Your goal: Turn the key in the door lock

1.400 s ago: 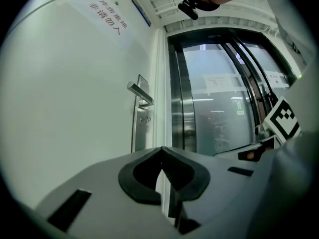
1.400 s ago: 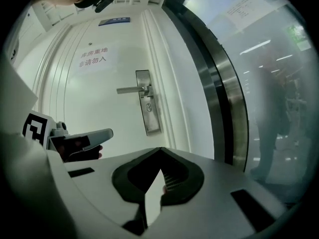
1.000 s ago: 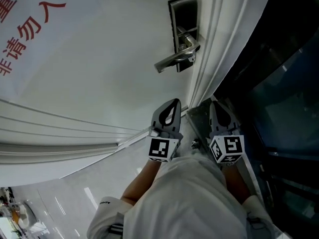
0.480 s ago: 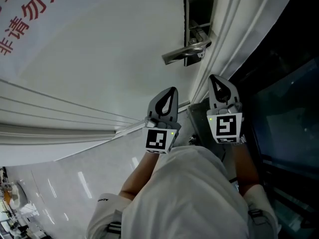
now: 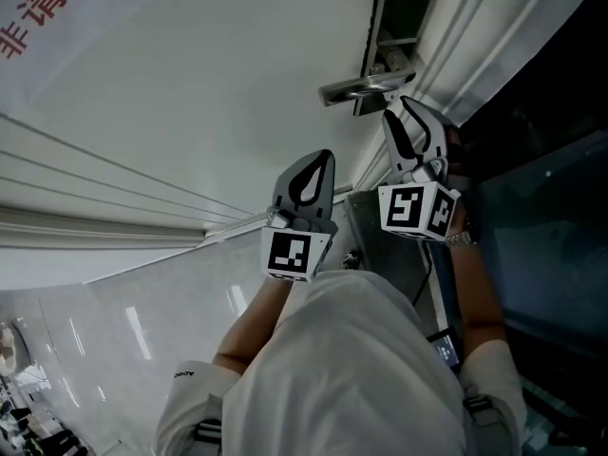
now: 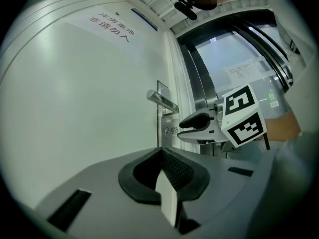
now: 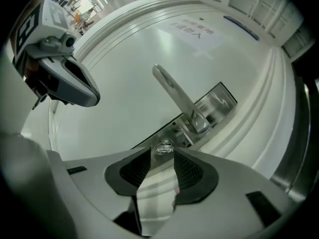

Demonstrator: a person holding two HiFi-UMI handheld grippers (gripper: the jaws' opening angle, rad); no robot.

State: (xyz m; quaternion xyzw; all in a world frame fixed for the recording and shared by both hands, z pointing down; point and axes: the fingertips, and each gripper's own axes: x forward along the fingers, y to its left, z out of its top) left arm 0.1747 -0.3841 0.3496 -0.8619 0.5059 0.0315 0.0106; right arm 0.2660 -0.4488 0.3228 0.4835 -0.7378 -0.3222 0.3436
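A silver lever handle (image 5: 359, 87) sits on a dark lock plate (image 5: 399, 12) at the white door's right edge. In the right gripper view a small shiny key head (image 7: 164, 146) shows in the plate below the handle (image 7: 174, 91). My right gripper (image 7: 162, 156) points at it; its jaws have just been opening, and the key lies in the gap at their tips, not pressed. In the head view the right gripper (image 5: 397, 112) is just under the handle. My left gripper (image 5: 324, 157) hangs lower left of it, away from the door, jaws shut (image 6: 160, 152) on nothing.
The white door (image 5: 190, 84) carries red lettering at its top left. Its moulded white frame (image 5: 475, 46) runs right of the lock plate. Dark glass (image 5: 551, 207) stands right of the frame. Pale floor (image 5: 114, 321) shows at the lower left.
My right gripper has risen to just under the handle and rolled, so its marker cube faces differently. The left gripper has barely shifted. The handle stands as before.
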